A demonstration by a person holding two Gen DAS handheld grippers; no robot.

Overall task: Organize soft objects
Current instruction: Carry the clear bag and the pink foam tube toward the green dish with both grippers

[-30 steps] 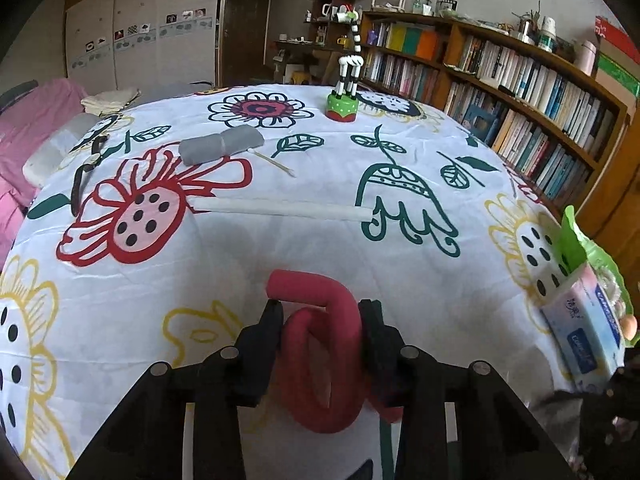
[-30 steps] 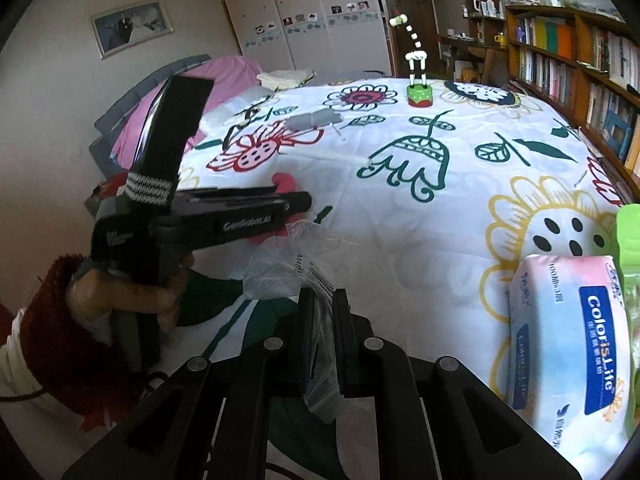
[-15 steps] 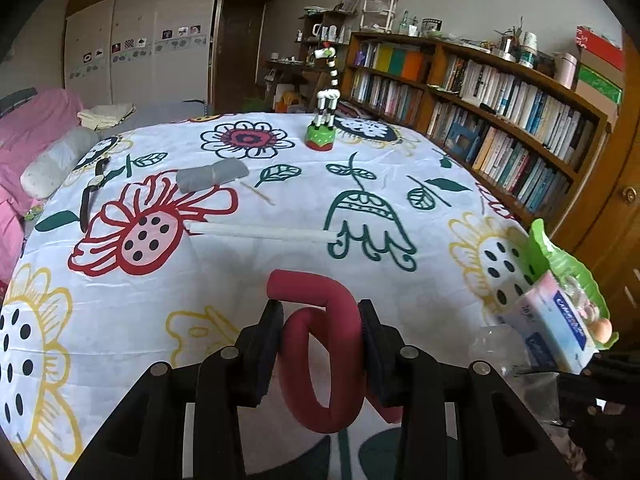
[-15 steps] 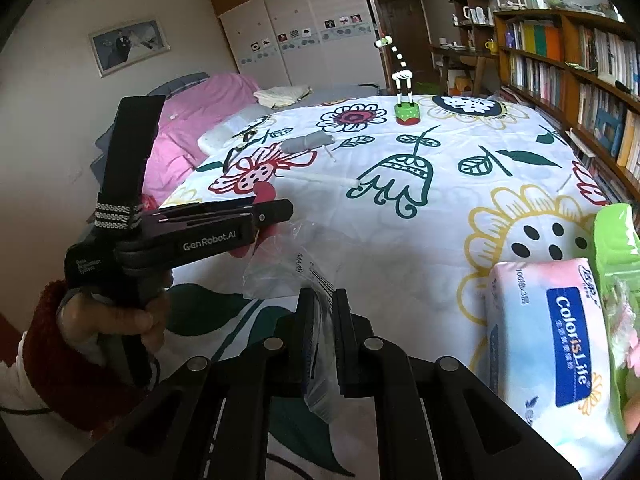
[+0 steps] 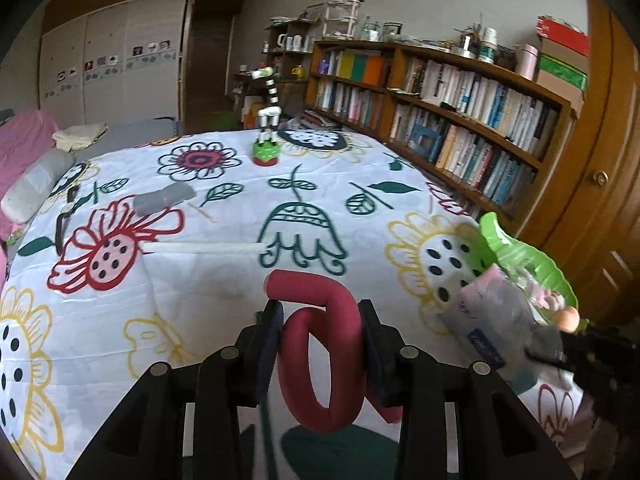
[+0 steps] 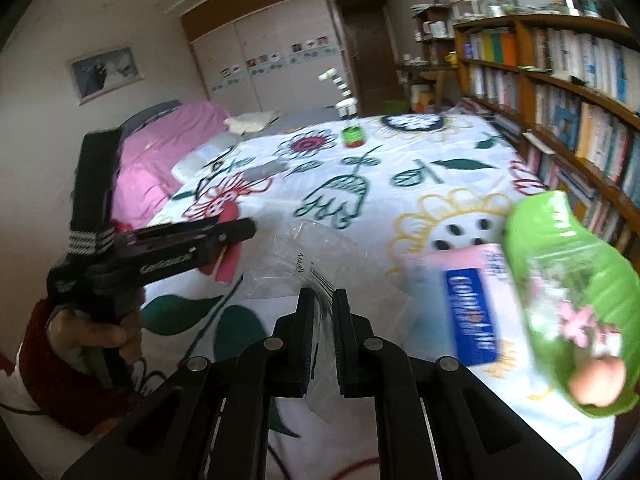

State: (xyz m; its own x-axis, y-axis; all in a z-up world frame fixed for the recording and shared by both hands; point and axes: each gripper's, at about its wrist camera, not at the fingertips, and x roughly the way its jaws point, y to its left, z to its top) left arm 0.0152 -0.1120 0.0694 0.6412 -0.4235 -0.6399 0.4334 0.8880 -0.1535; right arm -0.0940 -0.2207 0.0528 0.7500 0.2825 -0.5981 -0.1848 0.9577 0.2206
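Left wrist view: left gripper (image 5: 320,346) fingers partly closed, pinching a bent red foam tube (image 5: 320,360) above the floral bedspread (image 5: 224,288); likely light, springy, best squeezed mid-loop. Right gripper (image 6: 321,320) fingers shut on a clear plastic bag (image 6: 308,264), thin, slippery. Nearby tissue pack (image 6: 468,320), lettering blurred

Tissue pack (image 6: 468,316) lettering blurred, perhaps unreadable.
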